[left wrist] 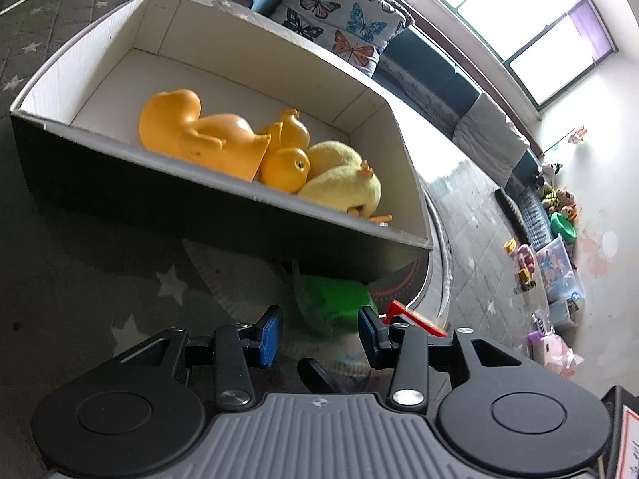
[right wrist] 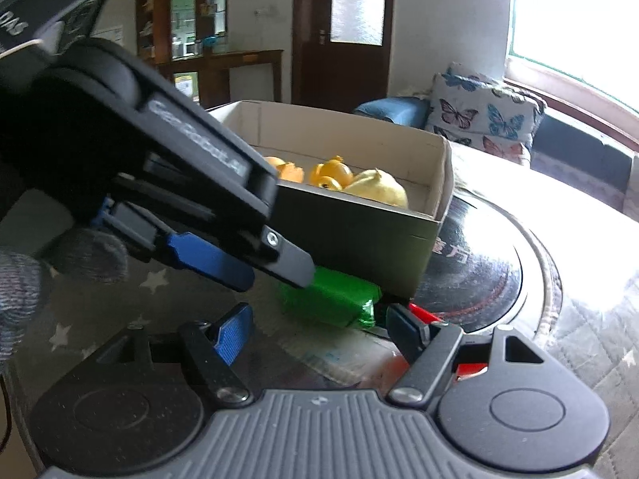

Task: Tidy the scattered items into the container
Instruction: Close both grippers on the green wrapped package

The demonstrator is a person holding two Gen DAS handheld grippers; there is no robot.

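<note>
The left hand-held gripper (left wrist: 319,333) hangs wide and empty just short of the green packet (left wrist: 329,303), which lies on the counter (left wrist: 120,279) against the box (left wrist: 247,215); the right hand-held gripper (right wrist: 319,329) also gapes empty nearby. Picking up the packet seems the step in hand, and the next move calls for closing around it, then lifting over the box's near wall. Room is tight: a red item (left wrist: 415,319) sits just beside, and the two grippers crowd each other.

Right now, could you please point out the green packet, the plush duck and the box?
green packet (right wrist: 331,299), right wrist view, middle of its top face.
plush duck (left wrist: 343,181), left wrist view, its fuzzy body.
box (left wrist: 255,60), left wrist view, inner far wall.
</note>
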